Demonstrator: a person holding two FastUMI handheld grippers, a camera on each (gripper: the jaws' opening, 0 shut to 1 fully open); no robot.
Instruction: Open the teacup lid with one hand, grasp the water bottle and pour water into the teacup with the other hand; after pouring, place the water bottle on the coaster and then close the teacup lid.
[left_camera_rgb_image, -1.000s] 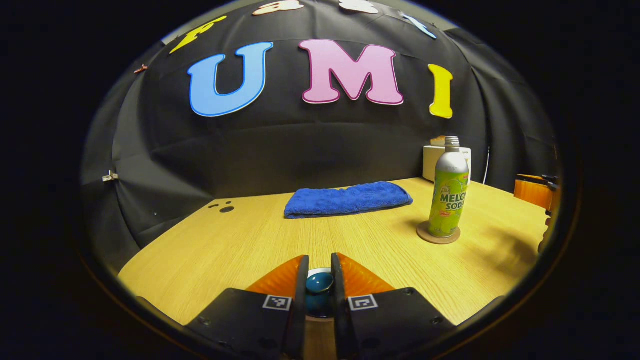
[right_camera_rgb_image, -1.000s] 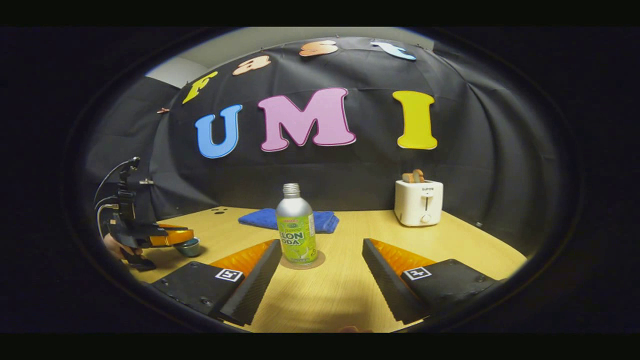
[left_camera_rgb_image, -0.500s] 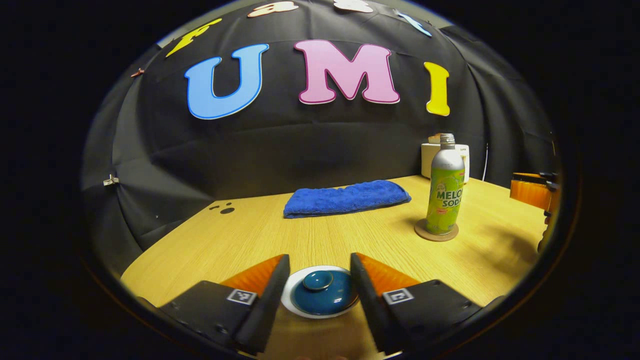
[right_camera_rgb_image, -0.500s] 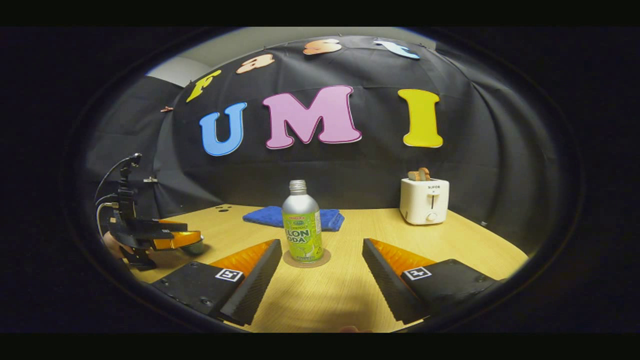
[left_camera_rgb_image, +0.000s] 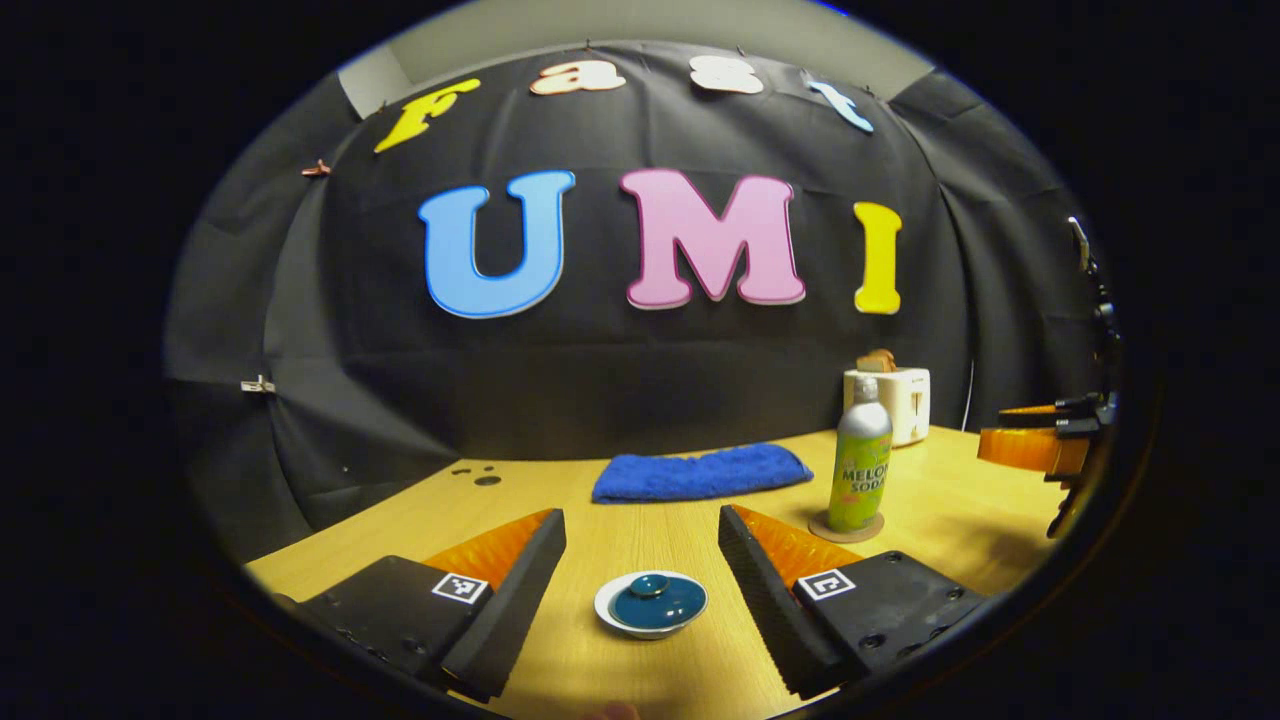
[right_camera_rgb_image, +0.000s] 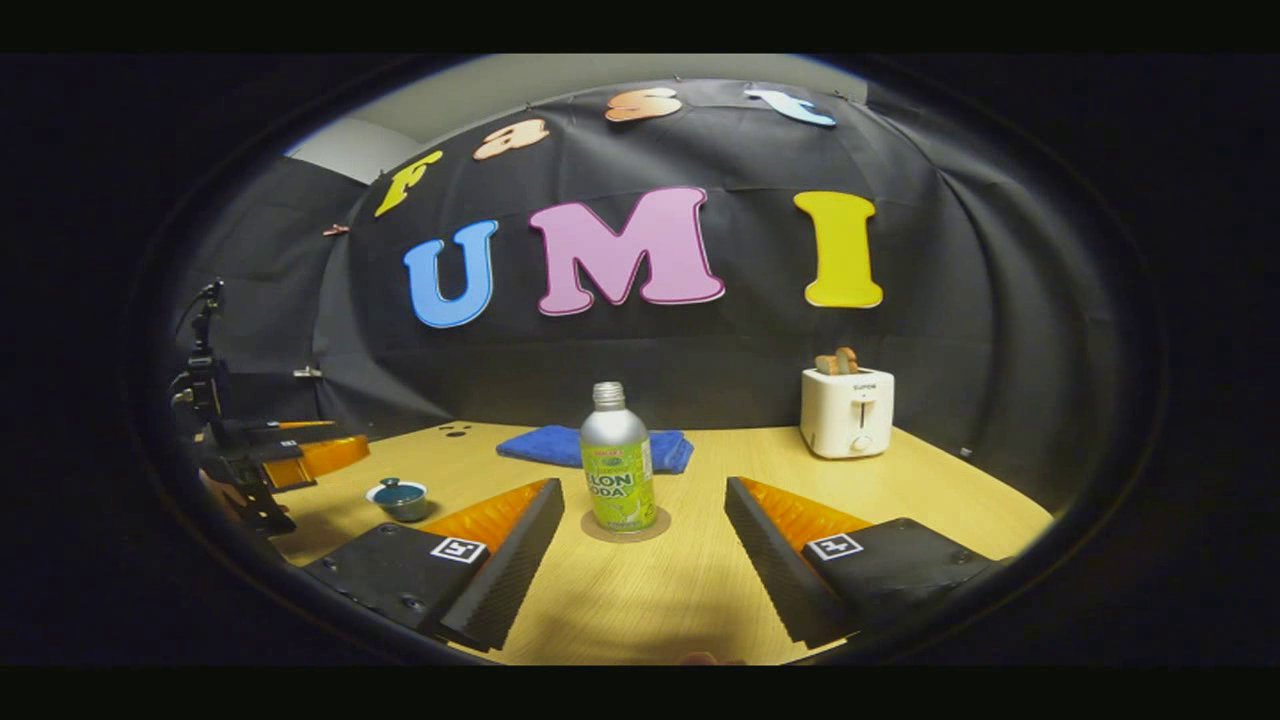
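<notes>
A white teacup with its blue lid (left_camera_rgb_image: 650, 603) on sits on the wooden table (left_camera_rgb_image: 620, 520), just ahead of my left gripper (left_camera_rgb_image: 642, 520), which is open and clear of it. The green and silver water bottle (left_camera_rgb_image: 860, 470) stands upright on a round coaster (left_camera_rgb_image: 822, 527) to the right. In the right gripper view the bottle (right_camera_rgb_image: 618, 470) stands on the coaster (right_camera_rgb_image: 650, 527) straight ahead of my open right gripper (right_camera_rgb_image: 645, 490), apart from it. The teacup (right_camera_rgb_image: 400, 497) shows at the left, with the left gripper (right_camera_rgb_image: 335, 452) hanging above and behind it.
A folded blue towel (left_camera_rgb_image: 700, 472) lies at the back of the table. A white toaster (right_camera_rgb_image: 847, 410) with bread stands at the back right. The right gripper (left_camera_rgb_image: 1030, 447) hovers at the right edge of the left gripper view.
My left gripper was shut on the lid's knob, then opened, let go and pulled up and back from the teacup. The lid rests on the cup. The right gripper has barely moved.
</notes>
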